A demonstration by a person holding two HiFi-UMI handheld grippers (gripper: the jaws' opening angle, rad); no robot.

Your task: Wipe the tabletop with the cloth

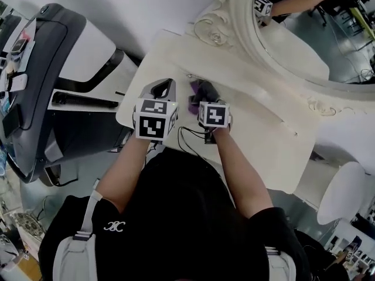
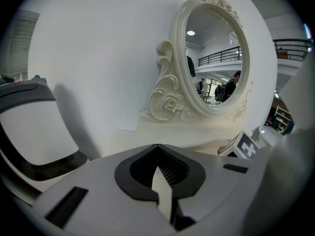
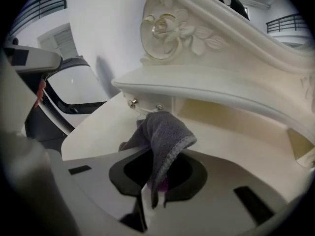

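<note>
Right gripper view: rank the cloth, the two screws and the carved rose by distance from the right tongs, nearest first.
1. cloth, clamped in the right tongs.
2. screws, just beyond, under the shelf edge.
3. carved rose, higher up on the mirror frame.

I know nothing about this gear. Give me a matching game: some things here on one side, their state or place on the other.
1 cloth
2 left hand-held gripper
3 oval mirror
4 tabletop

a jaws shut, nothing between them
b cream, flat
c pinched by the right hand-held gripper
d standing at the table's back edge

Pairs: 1-c, 2-a, 3-d, 4-b
</note>
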